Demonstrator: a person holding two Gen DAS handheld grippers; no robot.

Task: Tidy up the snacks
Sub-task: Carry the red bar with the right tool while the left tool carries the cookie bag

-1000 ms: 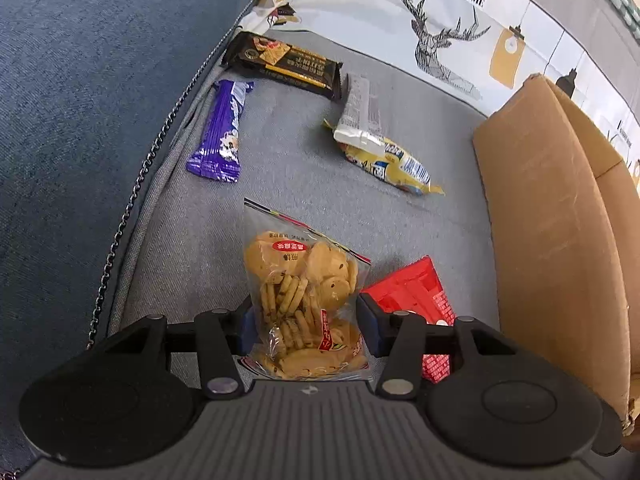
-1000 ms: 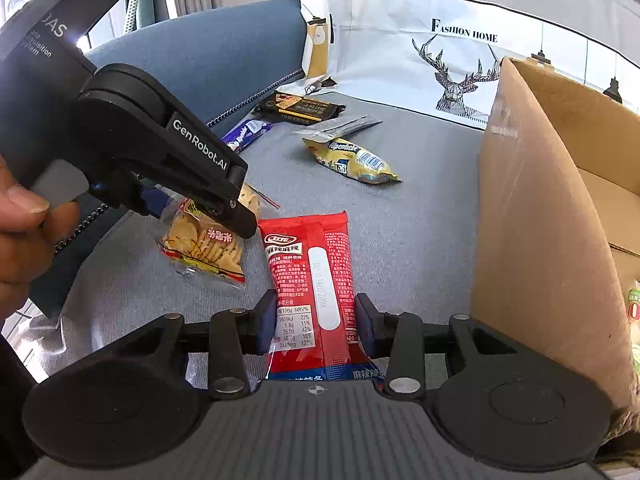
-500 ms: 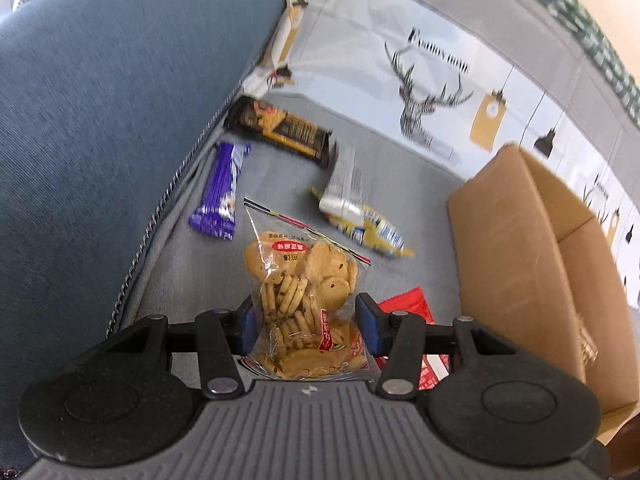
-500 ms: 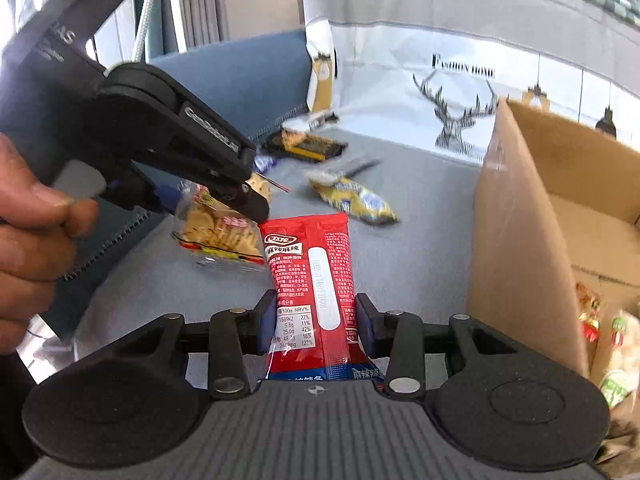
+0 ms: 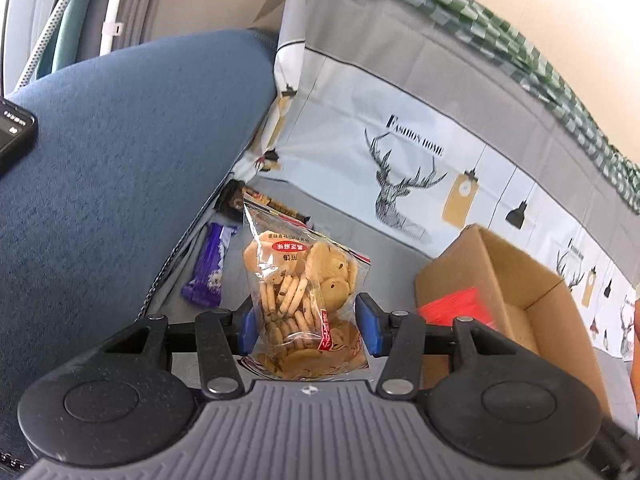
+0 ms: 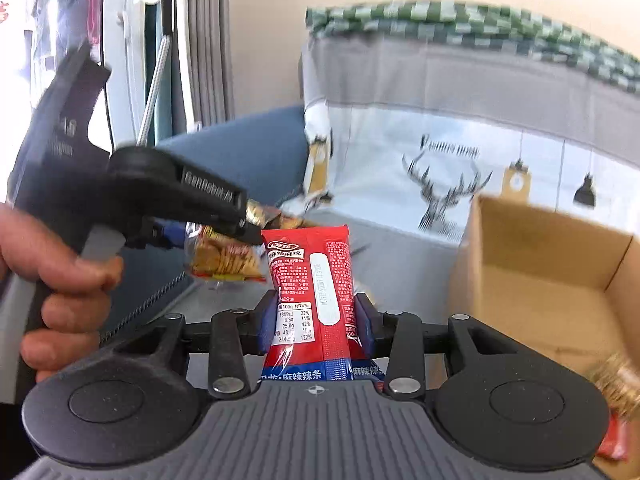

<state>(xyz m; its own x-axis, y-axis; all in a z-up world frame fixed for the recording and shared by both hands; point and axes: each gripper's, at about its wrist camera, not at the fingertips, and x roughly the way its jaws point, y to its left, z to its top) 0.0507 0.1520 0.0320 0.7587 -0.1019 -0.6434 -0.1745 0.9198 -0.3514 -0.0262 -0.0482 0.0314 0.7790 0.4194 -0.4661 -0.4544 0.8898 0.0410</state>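
A grey sofa seat (image 5: 344, 236) is seen below. The cookie bag (image 5: 298, 292) and red pack (image 6: 316, 292) are clamped in the left (image 5: 306, 326) and right (image 6: 316, 324) jaws, raised, presumably for the box (image 6: 552, 264).

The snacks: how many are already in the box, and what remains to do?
The cardboard box already holds some packets near its bottom corner; the count is unclear. In hand: the left gripper grips the cookie bag, the right gripper the red packet. Left on the sofa: the purple bar and a dark packet.
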